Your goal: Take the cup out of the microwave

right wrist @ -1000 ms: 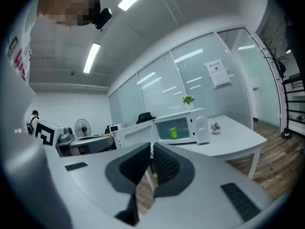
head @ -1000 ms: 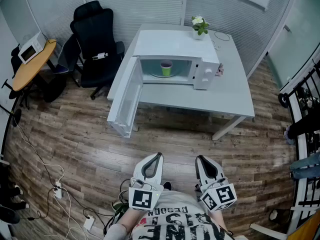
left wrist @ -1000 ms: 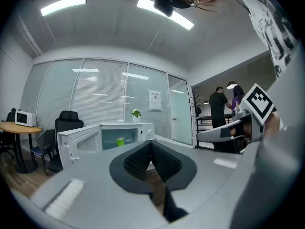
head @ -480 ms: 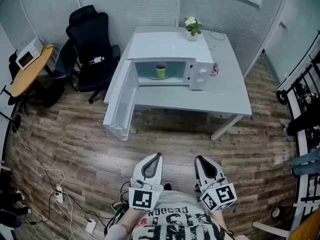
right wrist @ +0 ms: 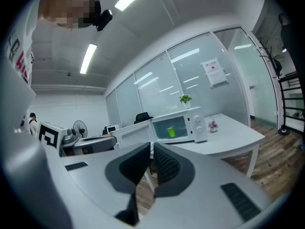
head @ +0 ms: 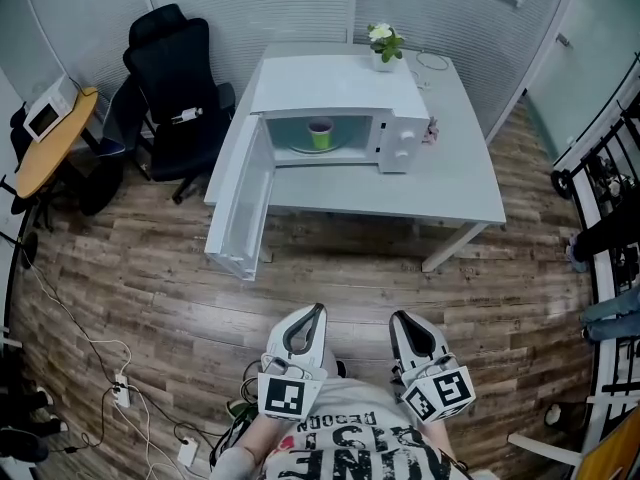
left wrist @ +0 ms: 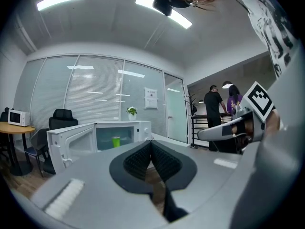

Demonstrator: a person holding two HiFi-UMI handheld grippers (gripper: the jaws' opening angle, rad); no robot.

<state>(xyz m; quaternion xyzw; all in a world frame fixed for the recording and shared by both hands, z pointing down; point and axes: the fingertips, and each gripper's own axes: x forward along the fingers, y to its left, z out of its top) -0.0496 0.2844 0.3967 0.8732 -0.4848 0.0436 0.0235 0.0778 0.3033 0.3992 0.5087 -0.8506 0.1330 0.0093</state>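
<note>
Well back from the table (head: 455, 193), we hold the left gripper (head: 315, 313) and the right gripper (head: 401, 319) side by side close to our chest; both point towards the table; the left jaws are pressed together with nothing between them, and the right jaws are likewise closed on nothing. A wide stretch of bare wooden floor (head: 400, 288) lies between the grippers and the table's near edge. The microwave (head: 335, 88) stands on the left part of the table, its front close to that near edge; its door (head: 240, 203) is swung fully open to the left and juts out past the table's edge over the floor. Inside, the green cup (head: 320, 133) stands upright on the round plate (head: 300, 148), roughly mid-chamber, apart from the walls. A black office chair (head: 170, 78) sits just left of the table, near the open door; a small potted plant (head: 381, 43) stands at the table's far edge; to the right of the microwave the table is bare.
</note>
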